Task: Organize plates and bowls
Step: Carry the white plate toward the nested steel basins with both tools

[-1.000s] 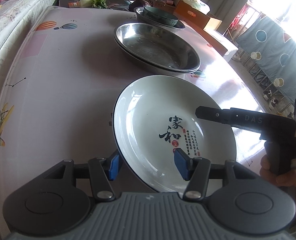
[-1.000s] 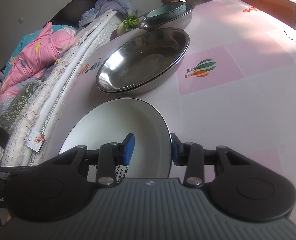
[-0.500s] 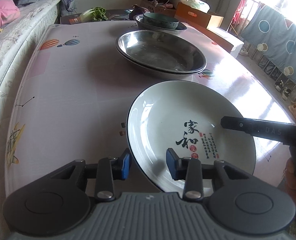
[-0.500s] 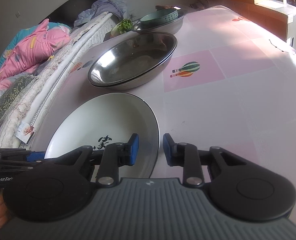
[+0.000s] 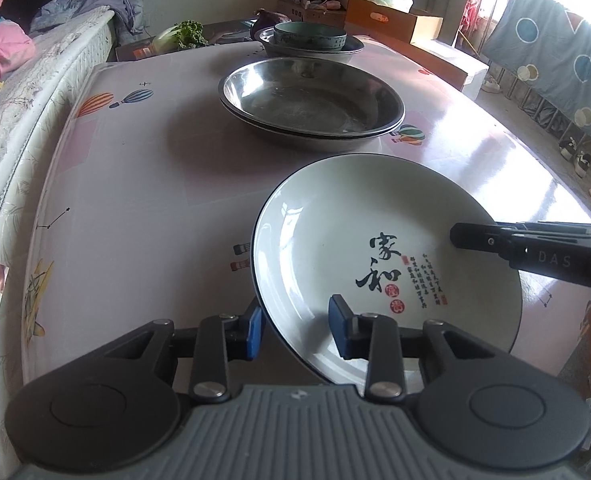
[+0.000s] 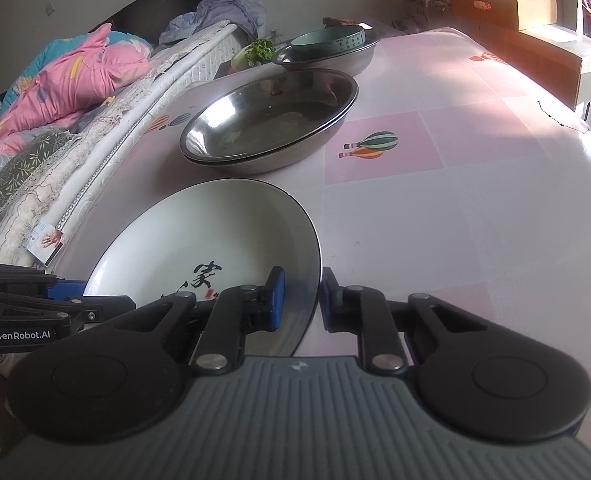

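Your left tongs (image 5: 293, 332) sat at the near-left rim of the white plate (image 5: 335, 240), one blue pad under the rim and one inside the bowl of it, the jaws narrowed onto the edge. Your right tongs (image 6: 298, 300) straddled the plate's right rim (image 6: 309, 240) the same way, and their jaws were closing, with the rim between the pads and the outer pad right against it. The plate, black-edged with brush characters in its middle, lay at the near end of the pink surface (image 5: 135, 200). Just beyond it were two stacked steel basins (image 5: 311, 104), apart from the plate. Farther back a teal bowl (image 5: 309, 36) rested inside another steel basin (image 5: 351, 49). A bed (image 6: 55, 120) ran along the left side of the surface, and cardboard boxes (image 5: 391, 22) stood at the far right.
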{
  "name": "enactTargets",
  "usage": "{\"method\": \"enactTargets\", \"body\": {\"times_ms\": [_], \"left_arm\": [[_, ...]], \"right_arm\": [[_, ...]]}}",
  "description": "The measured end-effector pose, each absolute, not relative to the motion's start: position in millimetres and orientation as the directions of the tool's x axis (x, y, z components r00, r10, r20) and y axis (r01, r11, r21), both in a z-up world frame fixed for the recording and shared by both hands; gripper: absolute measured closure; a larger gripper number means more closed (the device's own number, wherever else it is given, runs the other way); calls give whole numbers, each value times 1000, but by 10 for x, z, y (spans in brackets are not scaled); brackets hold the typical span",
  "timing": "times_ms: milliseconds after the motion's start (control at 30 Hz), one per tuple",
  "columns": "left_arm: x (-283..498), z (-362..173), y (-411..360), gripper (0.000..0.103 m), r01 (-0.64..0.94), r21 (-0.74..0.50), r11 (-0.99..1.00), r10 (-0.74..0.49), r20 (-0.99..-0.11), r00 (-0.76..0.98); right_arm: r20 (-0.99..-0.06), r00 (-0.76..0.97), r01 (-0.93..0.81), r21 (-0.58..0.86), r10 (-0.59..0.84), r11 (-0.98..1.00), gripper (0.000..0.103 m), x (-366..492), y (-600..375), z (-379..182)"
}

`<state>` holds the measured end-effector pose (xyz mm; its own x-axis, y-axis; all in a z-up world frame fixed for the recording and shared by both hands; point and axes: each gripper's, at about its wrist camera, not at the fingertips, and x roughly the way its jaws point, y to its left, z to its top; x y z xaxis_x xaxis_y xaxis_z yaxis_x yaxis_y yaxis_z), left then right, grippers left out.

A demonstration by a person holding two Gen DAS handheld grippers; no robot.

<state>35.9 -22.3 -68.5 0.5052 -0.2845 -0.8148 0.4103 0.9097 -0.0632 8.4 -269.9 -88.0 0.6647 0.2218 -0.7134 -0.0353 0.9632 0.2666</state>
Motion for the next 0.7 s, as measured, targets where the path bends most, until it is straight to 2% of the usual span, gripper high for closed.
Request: {"method": "enactTargets", "body": {"times_ms": [367,700], "left_arm": [[423,-695,-338,49,413,-45,910,-268,-823,501],[429,-677,-364,49,386,-40,922,-248,-827,504]], "right_arm": [[-705,683,-51,212,189,976,75,16,-2554,-911],[-710,685,-46,182,163,982,75,7,-2514,-894]]}}
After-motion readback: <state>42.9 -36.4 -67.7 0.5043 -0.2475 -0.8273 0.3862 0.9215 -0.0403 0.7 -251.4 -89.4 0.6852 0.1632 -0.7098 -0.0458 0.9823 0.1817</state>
